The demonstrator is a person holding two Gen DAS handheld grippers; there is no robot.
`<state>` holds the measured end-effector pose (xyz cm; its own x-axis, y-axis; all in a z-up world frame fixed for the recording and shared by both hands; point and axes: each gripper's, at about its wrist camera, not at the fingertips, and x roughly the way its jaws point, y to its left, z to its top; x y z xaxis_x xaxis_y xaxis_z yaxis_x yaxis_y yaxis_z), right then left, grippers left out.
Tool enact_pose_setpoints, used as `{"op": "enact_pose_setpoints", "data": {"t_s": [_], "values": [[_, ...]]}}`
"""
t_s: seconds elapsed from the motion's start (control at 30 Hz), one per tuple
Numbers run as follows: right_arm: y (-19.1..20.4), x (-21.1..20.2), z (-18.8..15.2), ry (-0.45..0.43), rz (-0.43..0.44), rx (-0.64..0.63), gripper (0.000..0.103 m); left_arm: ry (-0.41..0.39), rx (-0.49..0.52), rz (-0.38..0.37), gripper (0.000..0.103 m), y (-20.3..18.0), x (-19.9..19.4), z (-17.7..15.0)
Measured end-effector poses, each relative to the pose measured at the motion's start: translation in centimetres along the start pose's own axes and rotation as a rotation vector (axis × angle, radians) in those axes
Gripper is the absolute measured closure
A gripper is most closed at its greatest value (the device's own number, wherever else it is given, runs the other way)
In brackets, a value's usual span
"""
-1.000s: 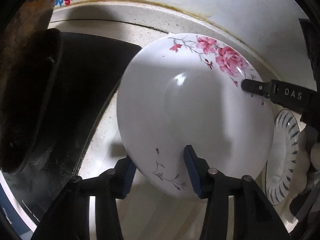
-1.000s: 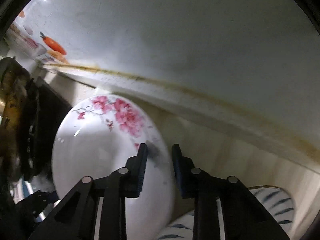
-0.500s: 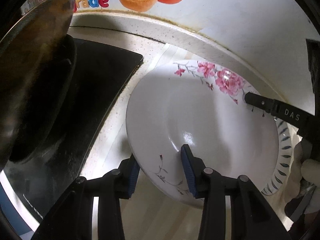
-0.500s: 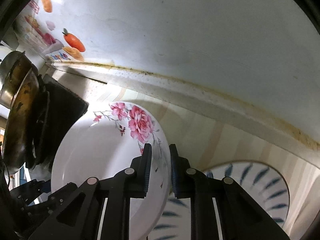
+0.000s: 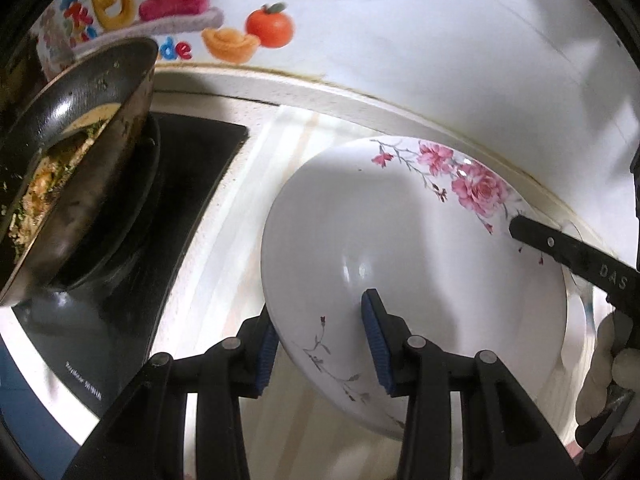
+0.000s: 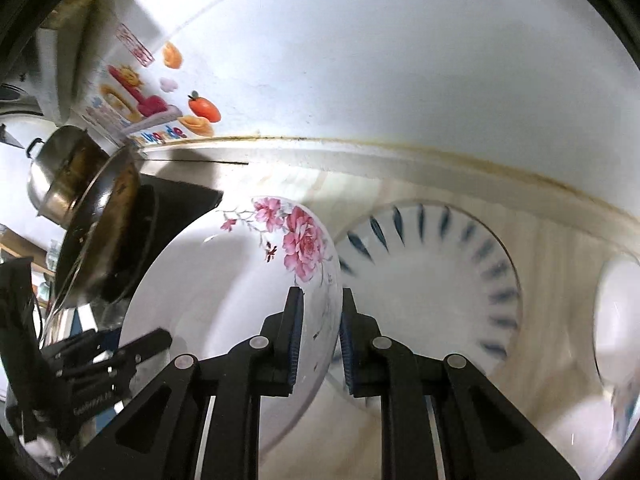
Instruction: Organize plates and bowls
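**Both grippers on the flowered plate**

My left gripper (image 5: 322, 344) pinches the near rim of the flowered plate (image 5: 400, 240) — one blue pad under the rim, the other on its inner face. My right gripper (image 6: 318, 342) clamps the opposite rim just below the pink blossoms, jaws nearly together around the thin edge. Held between them, the plate tilts over the pale counter (image 6: 560, 248), its right edge overlapping the blue-striped plate (image 6: 432, 280) that lies flat there. A wok (image 5: 76, 168) with food sits on the black stove (image 5: 192, 156) to the left — well clear of the plate. Another white dish (image 6: 616, 320) shows blurred at far right.
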<state>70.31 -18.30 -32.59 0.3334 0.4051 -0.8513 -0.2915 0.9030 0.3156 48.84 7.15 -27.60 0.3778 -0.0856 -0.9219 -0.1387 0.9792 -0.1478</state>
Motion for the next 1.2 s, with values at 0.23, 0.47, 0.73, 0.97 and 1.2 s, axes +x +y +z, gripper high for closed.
{"op": "enact_pose_setpoints", "data": {"t_s": [0.23,0.47,0.73,0.97,1.2], "values": [[-2.0,-7.3,-6.9,-0.034,0.000,0.044,0.084,0.000,0.085,-0.028,0.066,-4.7,-3.7,-3.9],[-4.0,-11.7,-13.8,-0.023,0.004,0.079,0.084,0.044,0.156,-0.027,0.066,-9.0,-3.8,-7.7],[-7.2,-12.4,-21.8,0.047,-0.001,0.131,0.084,0.133,0.207,-0.011,0.066,-11.5,-1.7,-12.3],[-9.7,-11.0,-26.2,0.101,0.001,0.184,0.084,0.207,0.249,0.019,0.066,-13.2,0.8,-15.2],[-11.1,-9.8,-27.1,0.126,-0.006,0.204,0.084,0.241,0.276,0.044,0.066,-14.2,2.5,-16.2]]}}
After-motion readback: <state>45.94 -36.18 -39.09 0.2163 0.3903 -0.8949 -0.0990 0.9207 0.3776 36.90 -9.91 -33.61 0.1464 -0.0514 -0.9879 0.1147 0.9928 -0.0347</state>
